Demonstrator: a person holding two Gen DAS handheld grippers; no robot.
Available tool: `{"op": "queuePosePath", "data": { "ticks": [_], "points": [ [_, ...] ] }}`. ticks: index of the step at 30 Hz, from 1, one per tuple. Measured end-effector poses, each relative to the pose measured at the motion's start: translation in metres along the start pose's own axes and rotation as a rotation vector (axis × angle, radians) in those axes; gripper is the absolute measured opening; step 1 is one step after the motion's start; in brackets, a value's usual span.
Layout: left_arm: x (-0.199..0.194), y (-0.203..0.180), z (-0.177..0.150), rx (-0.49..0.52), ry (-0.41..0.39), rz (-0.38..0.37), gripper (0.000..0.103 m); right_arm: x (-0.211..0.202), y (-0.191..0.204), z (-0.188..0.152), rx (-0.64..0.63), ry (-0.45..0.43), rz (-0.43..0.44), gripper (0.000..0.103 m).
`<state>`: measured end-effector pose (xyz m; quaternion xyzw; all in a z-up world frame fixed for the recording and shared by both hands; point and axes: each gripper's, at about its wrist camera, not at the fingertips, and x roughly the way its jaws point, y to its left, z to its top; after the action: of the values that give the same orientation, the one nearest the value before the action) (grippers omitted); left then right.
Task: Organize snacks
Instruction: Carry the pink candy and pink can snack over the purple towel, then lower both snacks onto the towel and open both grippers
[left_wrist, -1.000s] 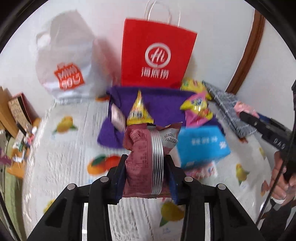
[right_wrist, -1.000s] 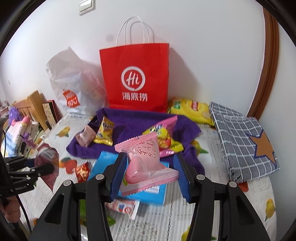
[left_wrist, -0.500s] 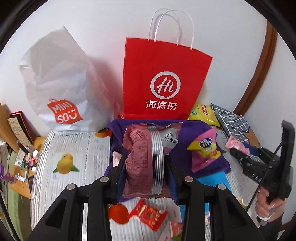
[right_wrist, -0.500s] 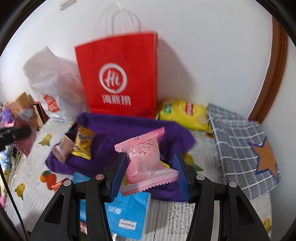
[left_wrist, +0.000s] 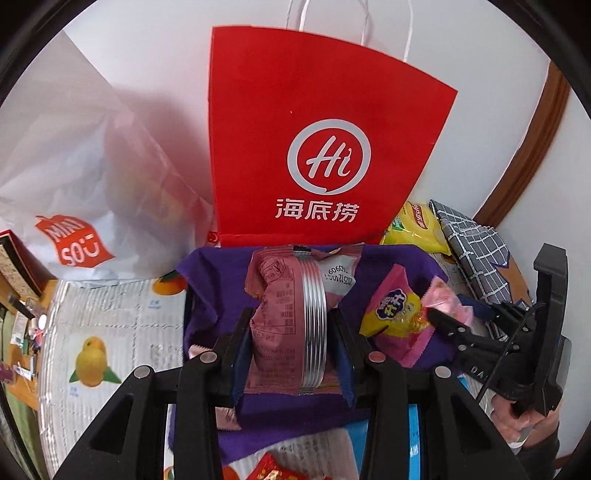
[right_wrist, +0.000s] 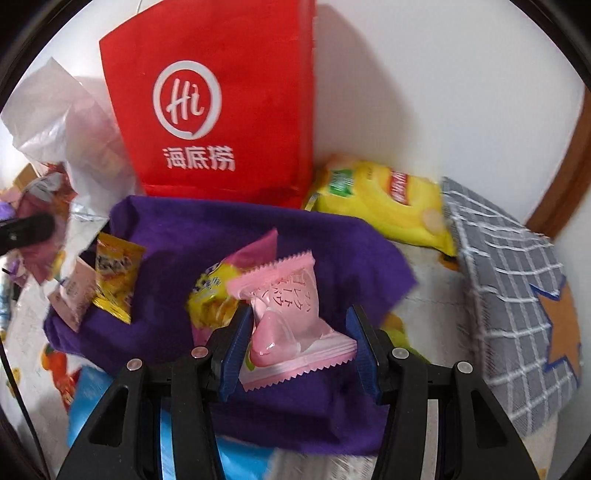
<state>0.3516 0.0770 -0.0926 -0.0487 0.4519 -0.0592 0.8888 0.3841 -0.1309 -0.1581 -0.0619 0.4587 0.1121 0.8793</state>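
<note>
Nearest, the left hand-held gripper (left_wrist: 291, 354) tilts downward, clenched on a maroon snack packet (left_wrist: 295, 317) standing upright between its pads; the right hand-held gripper (right_wrist: 299, 347) – likewise angled down – grasps a pink snack packet (right_wrist: 291, 325). Both hang over the purple cloth (right_wrist: 207, 236) – behind it stands the red paper bag (left_wrist: 317, 136)

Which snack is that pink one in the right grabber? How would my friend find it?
Start at the tall red paper bag against the wall, then drop to the purple cloth in front of it. Over that cloth, the right gripper holds a pale pink zigzag-edged packet; its see-through window showing a pink sweet sets it apart from the yellow packets nearby.
</note>
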Motion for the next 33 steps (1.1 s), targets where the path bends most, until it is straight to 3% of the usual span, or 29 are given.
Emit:
{"op": "queuePosePath", "data": {
  "ticks": [5, 15, 21, 27, 31, 33],
  "points": [
    [0.014, 0.001, 0.000, 0.004, 0.026, -0.008, 0.037, 0.007, 0.013, 0.007, -0.032, -0.018, 0.016, 0.052],
    [0.046, -0.004, -0.010, 0.020, 0.137, -0.023, 0.037, 0.004, -0.003, 0.009, -0.072, 0.003, -0.022, 0.053],
    [0.059, -0.007, -0.015, 0.017, 0.181, -0.020, 0.038, 0.008, -0.014, 0.009, -0.053, 0.035, -0.004, 0.053],
    [0.062, -0.006, -0.017, 0.016, 0.191, -0.024, 0.038, 0.003, -0.012, 0.010, -0.071, 0.049, -0.022, 0.059],
    [0.056, -0.009, -0.015, 0.030, 0.175, -0.017, 0.054, -0.011, -0.015, 0.015, -0.029, 0.022, -0.012, 0.066],
    [0.049, -0.011, -0.014, 0.044, 0.157, -0.016, 0.056, -0.022, -0.016, 0.015, -0.014, -0.005, -0.014, 0.069]
  ]
}}
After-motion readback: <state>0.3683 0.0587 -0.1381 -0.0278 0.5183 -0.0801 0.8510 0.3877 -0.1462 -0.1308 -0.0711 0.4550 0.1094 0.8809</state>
